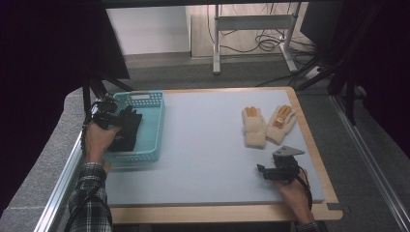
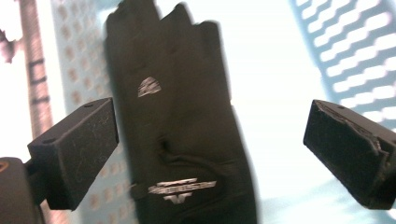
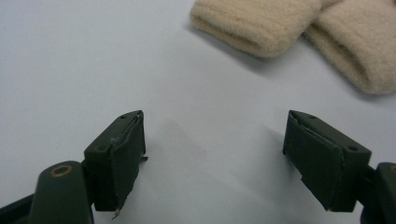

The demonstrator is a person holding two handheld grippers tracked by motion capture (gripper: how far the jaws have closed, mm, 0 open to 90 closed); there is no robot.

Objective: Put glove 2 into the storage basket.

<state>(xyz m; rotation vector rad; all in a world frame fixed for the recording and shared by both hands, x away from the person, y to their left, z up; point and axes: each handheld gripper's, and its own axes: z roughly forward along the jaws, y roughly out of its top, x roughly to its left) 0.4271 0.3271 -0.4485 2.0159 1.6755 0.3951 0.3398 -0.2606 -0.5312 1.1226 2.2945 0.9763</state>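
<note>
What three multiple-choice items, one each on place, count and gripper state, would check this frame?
1. Where does the black fabric glove lie?
A. in the teal perforated plastic basket
B. on the bare table
C. on the floor

2. How many cream knitted gloves lie on the pale grey table top?
A. one
B. two
C. four

3. How do the left gripper's jaws stand?
A. shut on the glove
B. shut on the basket rim
C. open, apart on either side of the glove

Key: 1 A, basket walls surround it; 2 B, a pair lies side by side; 3 C, both jaws stand clear of the glove.
</note>
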